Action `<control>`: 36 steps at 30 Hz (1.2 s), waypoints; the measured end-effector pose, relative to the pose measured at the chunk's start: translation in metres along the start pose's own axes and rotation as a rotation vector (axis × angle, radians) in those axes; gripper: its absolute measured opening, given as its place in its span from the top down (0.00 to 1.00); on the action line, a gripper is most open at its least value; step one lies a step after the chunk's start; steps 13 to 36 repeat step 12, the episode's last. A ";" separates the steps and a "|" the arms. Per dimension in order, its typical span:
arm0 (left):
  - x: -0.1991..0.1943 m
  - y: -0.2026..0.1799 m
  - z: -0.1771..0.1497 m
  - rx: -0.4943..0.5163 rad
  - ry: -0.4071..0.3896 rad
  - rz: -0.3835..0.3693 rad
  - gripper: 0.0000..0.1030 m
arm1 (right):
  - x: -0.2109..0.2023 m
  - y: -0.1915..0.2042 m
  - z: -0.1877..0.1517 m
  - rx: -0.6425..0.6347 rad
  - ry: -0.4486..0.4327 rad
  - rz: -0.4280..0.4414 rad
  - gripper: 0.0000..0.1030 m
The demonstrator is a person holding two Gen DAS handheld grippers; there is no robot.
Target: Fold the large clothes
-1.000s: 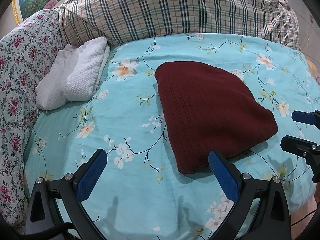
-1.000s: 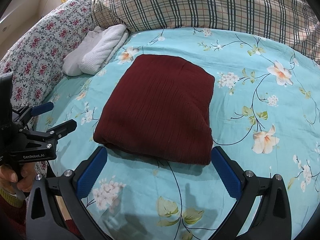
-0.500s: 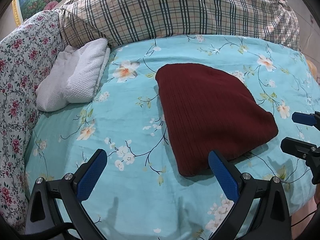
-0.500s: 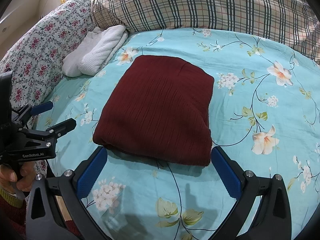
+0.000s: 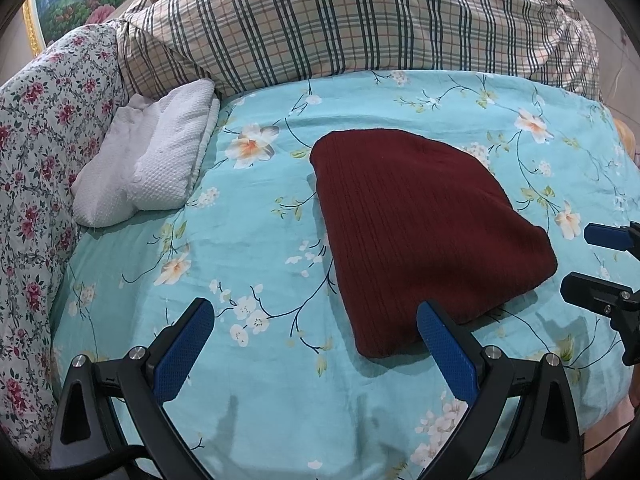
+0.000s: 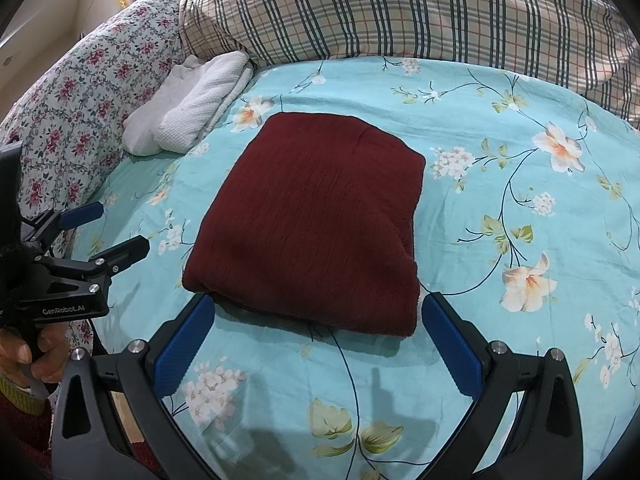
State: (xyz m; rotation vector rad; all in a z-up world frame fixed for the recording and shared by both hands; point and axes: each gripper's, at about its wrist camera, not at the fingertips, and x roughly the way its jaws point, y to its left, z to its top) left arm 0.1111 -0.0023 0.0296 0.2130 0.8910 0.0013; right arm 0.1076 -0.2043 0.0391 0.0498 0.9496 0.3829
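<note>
While a folded maroon sweater (image 6: 316, 224) lies flat mid-bed on the floral sheet (image 6: 500, 208), both tools hover just short of its near edge, touching nothing. Left tool (image 5: 316, 344) has its jaws spread wide, released; right tool (image 6: 318, 340) likewise (blue pads apart). White towel (image 5: 148, 164) sits at the far left, near a plaid quilt (image 5: 340, 20).
</note>
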 end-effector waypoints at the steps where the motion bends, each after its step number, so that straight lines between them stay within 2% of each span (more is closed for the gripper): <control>1: 0.001 0.000 0.000 -0.001 0.001 0.003 0.01 | 0.000 0.000 -0.001 0.002 -0.001 -0.002 0.00; 12: 0.010 0.002 0.004 -0.024 0.010 -0.028 0.01 | 0.011 -0.006 0.000 0.027 0.001 -0.003 0.00; 36: 0.010 0.002 0.004 -0.024 0.010 -0.028 0.01 | 0.011 -0.006 0.000 0.027 0.001 -0.003 0.00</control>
